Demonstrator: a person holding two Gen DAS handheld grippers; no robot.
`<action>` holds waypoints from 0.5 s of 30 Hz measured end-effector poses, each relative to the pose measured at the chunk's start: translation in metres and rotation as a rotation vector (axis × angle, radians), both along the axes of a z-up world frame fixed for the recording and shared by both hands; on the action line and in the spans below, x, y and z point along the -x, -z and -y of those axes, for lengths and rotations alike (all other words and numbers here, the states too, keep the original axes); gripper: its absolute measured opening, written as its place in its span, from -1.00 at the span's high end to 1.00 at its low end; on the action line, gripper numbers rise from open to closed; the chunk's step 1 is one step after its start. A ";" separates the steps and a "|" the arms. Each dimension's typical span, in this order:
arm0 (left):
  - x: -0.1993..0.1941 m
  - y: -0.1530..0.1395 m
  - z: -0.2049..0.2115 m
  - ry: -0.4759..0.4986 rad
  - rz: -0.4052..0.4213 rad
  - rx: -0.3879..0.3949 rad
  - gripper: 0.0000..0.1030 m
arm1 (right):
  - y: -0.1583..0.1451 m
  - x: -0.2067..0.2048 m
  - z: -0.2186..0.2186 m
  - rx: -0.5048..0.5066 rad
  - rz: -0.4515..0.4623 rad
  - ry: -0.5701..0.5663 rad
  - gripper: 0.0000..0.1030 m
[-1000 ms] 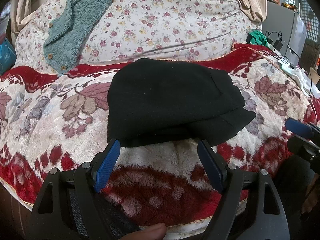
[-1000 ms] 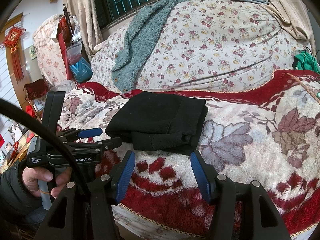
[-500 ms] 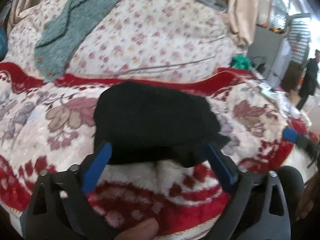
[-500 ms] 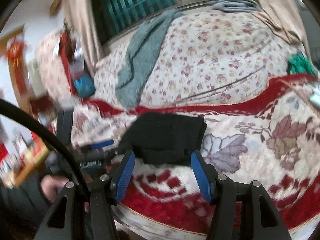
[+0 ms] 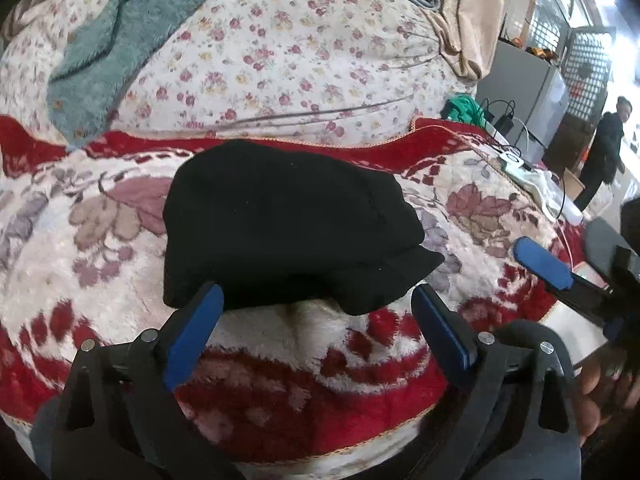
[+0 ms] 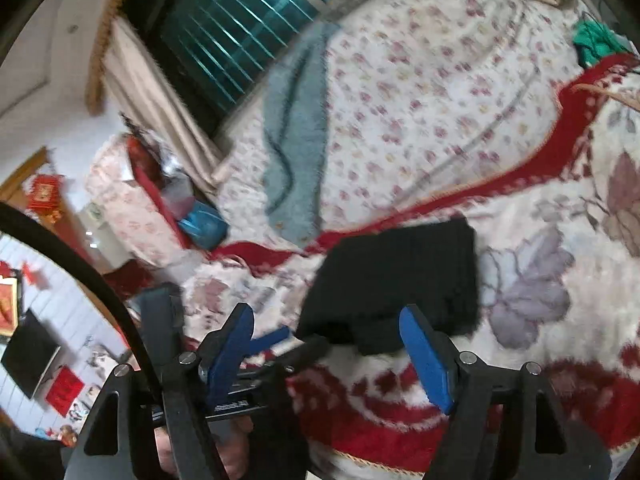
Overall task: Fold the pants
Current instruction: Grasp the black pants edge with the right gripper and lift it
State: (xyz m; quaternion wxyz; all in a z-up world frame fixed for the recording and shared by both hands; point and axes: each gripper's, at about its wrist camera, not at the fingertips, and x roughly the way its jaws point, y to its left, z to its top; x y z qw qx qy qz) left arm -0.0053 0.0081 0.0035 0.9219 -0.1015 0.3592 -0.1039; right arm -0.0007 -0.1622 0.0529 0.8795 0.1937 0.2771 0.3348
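Both the left gripper (image 5: 316, 320) and right gripper (image 6: 328, 344) hover, jaws spread wide and empty, just short of the folded black fleece pants (image 5: 288, 224), lying crosswise on the red floral plush blanket (image 5: 320, 368).

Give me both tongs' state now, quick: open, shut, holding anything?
Left tongs: open, empty, just widened, near the folded black pants.
Right tongs: open, empty, just widened.

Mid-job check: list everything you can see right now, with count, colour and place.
folded pants: one, black, on the blanket's middle
blanket: one, red and cream floral, under the pants
quilt: one, cream with small flowers, behind the blanket
fleece garment: one, grey-green, draped on the quilt
bystander: one, dark clothes, far right
left tool: open, jaws just widened, nothing between
right tool: open, jaws just widened, nothing between
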 end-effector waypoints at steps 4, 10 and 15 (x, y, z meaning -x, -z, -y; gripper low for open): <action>-0.003 0.003 0.000 -0.024 -0.018 -0.009 -0.86 | 0.004 -0.002 0.012 -0.036 0.002 0.020 -0.44; 0.000 -0.017 0.002 -0.027 0.035 -0.097 -0.86 | 0.011 -0.003 0.032 -0.118 -0.019 0.027 -0.44; -0.001 -0.036 -0.027 -0.010 0.085 -0.050 -0.86 | 0.011 -0.006 0.034 -0.114 -0.055 0.011 -0.44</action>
